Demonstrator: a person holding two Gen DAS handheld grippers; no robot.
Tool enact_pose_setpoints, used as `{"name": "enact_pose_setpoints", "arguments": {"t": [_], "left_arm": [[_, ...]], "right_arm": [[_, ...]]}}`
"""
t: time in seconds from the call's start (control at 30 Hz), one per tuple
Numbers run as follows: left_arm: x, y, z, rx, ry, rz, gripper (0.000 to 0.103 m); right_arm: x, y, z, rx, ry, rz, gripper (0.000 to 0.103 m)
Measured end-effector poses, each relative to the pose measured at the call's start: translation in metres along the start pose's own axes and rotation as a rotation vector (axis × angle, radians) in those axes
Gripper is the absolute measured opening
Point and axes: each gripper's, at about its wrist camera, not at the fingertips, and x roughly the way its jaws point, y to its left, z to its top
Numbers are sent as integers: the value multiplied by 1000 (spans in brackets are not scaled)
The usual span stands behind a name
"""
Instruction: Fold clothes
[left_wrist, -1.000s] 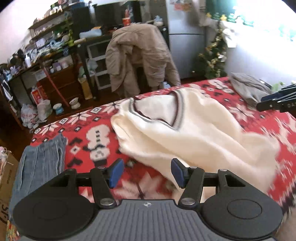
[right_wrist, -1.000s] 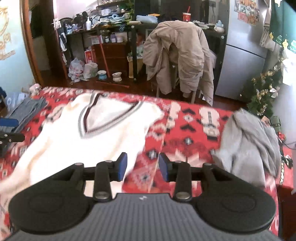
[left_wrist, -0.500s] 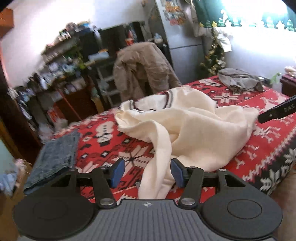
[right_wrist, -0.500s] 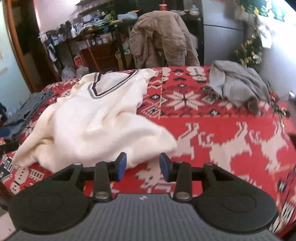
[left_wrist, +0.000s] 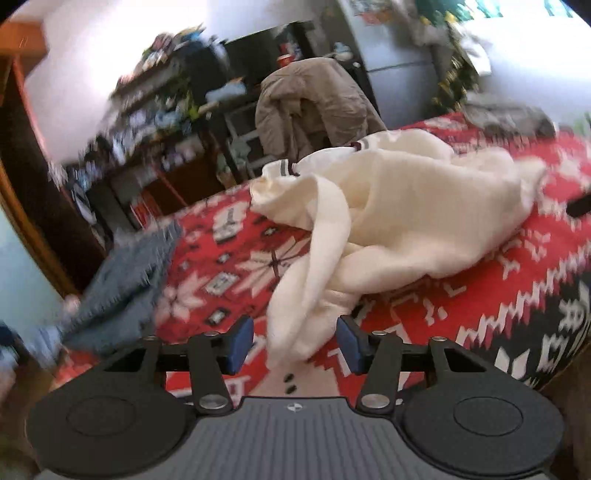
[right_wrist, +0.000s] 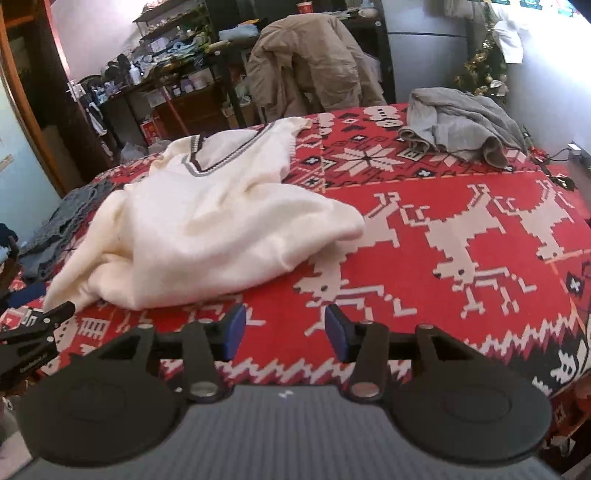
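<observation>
A cream V-neck sweater (left_wrist: 417, 206) lies bunched on the red patterned bedspread (left_wrist: 517, 295). One sleeve (left_wrist: 310, 295) trails toward the bed's near edge. Its end lies between the wide-apart fingers of my left gripper (left_wrist: 295, 345), which is open. In the right wrist view the sweater (right_wrist: 207, 221) sits left of centre. My right gripper (right_wrist: 282, 332) is open over bare bedspread (right_wrist: 461, 229), just short of the sweater's hem. The left gripper (right_wrist: 33, 332) shows at that view's left edge, and the right gripper's tip (left_wrist: 580, 205) at the left wrist view's right edge.
A grey garment (right_wrist: 461, 122) is heaped at the bed's far right. Blue-grey folded clothing (left_wrist: 125, 273) lies at the left end. Behind the bed stand a chair draped with a tan jacket (right_wrist: 306, 70), cluttered shelves (right_wrist: 177, 74) and a fridge (right_wrist: 424, 48).
Both grippers have drawn back toward the bed's near edge. The sweater, spread flatter a second ago, is now bunched, with a sleeve trailing into the left gripper's gap.
</observation>
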Motion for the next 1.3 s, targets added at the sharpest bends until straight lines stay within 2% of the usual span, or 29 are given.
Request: {"name": "enact_pose_setpoints", "arguments": {"t": [0.07, 0.17, 0.23, 0.27, 0.3, 0.33, 0.83, 1.0, 1.13, 1.3], "left_arm": [[2, 8, -1, -60, -4, -38, 50], [8, 7, -2, -57, 10, -43, 26], [8, 4, -4, -35, 3, -44, 20], [7, 3, -5, -21, 2, -47, 10], [6, 2, -5, -7, 0, -50, 9], [5, 7, -1, -36, -6, -56, 8], [-15, 102, 59, -535, -104, -143, 6], [11, 102, 35, -566, 15, -110, 6], [10, 99, 20, -565, 50, -131, 7], [6, 100, 9, -547, 74, -161, 7]], "right_arm": [[0, -2, -1, 7, 3, 3, 52], [-1, -6, -2, 15, 5, 13, 53], [-1, -8, -1, 23, 3, 15, 54], [-1, -10, -1, 28, 2, 16, 54], [-1, -11, -1, 32, 1, 17, 54], [-1, -12, 0, 37, 0, 17, 54], [0, -20, 10, 38, -14, -1, 54], [7, -17, 8, -16, -11, -19, 54], [19, -19, 10, -54, -12, -36, 51], [41, -24, 25, -105, -39, -53, 51]]}}
